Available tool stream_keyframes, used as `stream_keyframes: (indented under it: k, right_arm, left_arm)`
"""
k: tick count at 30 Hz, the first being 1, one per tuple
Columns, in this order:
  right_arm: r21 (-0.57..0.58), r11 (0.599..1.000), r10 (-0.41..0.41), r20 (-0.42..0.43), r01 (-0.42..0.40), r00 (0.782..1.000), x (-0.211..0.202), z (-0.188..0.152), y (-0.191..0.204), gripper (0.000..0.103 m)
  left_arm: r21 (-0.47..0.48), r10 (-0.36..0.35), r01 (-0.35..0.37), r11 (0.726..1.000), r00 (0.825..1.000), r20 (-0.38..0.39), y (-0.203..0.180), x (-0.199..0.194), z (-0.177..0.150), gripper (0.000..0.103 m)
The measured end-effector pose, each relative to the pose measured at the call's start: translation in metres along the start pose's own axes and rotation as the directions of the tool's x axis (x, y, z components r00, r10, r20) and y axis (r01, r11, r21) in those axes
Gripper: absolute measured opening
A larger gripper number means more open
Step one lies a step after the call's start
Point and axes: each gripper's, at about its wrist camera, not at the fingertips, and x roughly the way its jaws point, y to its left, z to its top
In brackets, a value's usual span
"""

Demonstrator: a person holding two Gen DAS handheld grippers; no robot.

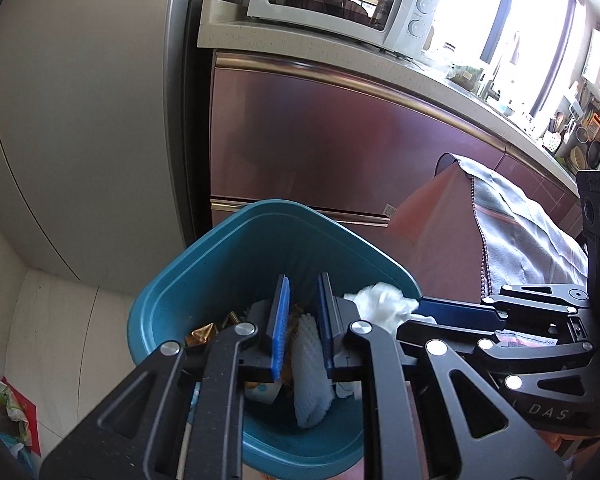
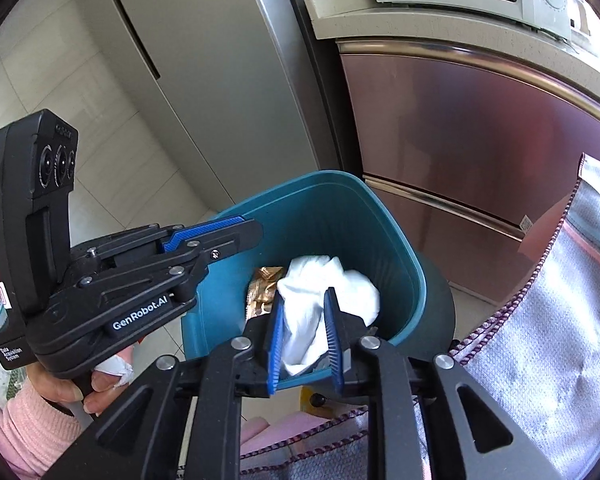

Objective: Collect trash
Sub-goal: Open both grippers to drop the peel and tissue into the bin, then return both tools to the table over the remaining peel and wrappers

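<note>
Between our right gripper (image 2: 302, 330) pads, a white tissue wad (image 2: 324, 292) hangs directly above the teal bin (image 2: 384, 216); our left gripper (image 1: 302, 320), jaws narrow and empty, hovers alongside.

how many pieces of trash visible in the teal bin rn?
3: white tissue between the right hand-held gripper pads, gold wrapper left of it, pale foam net seen past the left hand-held gripper. More may be hidden underneath.
</note>
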Motion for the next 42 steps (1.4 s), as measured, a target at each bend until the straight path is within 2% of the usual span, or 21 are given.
stream_keyframes:
  k: [6, 9, 15, 18, 24, 28, 33, 38, 42]
  right_arm:
    - [0.014, 1.000, -0.004, 0.008, 0.004, 1.000, -0.004, -0.003, -0.004, 0.019]
    - [0.017, 1.000, -0.001, 0.014, 0.000, 1.000, -0.008, -0.005, -0.005, 0.019]
    - [0.023, 1.000, 0.015, 0.047, -0.016, 0.999, -0.026, -0.014, -0.005, 0.019]
    - [0.023, 1.000, 0.019, 0.078, -0.021, 0.997, -0.041, -0.020, -0.005, 0.023]
    - [0.023, 1.000, 0.014, 0.155, -0.017, 0.988, -0.077, -0.036, -0.004, 0.025]
    - [0.026, 1.000, -0.005, 0.218, 0.000, 0.976, -0.108, -0.053, -0.006, 0.034]
    - [0.064, 0.998, -0.042, 0.280, 0.025, 0.959, -0.149, -0.079, -0.018, 0.039]
    - [0.139, 0.986, -0.133, 0.326, 0.092, 0.936, -0.190, -0.113, -0.039, 0.044]
    - [0.212, 0.966, -0.216, 0.336, 0.150, 0.917, -0.215, -0.140, -0.059, 0.045]
  left_arm:
    - [-0.007, -0.014, 0.014, 1.000, 1.000, 0.004, -0.005, 0.002, -0.003, 0.017]
    - [-0.004, -0.031, 0.031, 1.000, 0.999, 0.023, -0.009, -0.004, -0.003, 0.023]
    - [0.034, -0.056, 0.054, 0.998, 0.995, 0.087, -0.022, -0.029, -0.002, 0.030]
    - [0.062, -0.065, 0.057, 0.996, 0.991, 0.120, -0.030, -0.044, -0.004, 0.034]
    - [0.124, -0.089, 0.065, 0.990, 0.977, 0.195, -0.052, -0.078, -0.011, 0.047]
    - [0.168, -0.122, 0.083, 0.982, 0.964, 0.236, -0.071, -0.101, -0.018, 0.060]
    - [0.245, -0.200, 0.136, 0.960, 0.946, 0.257, -0.106, -0.121, -0.030, 0.072]
    - [0.337, -0.285, 0.194, 0.922, 0.926, 0.247, -0.154, -0.129, -0.045, 0.085]
    - [0.386, -0.351, 0.252, 0.888, 0.912, 0.213, -0.195, -0.128, -0.056, 0.089]
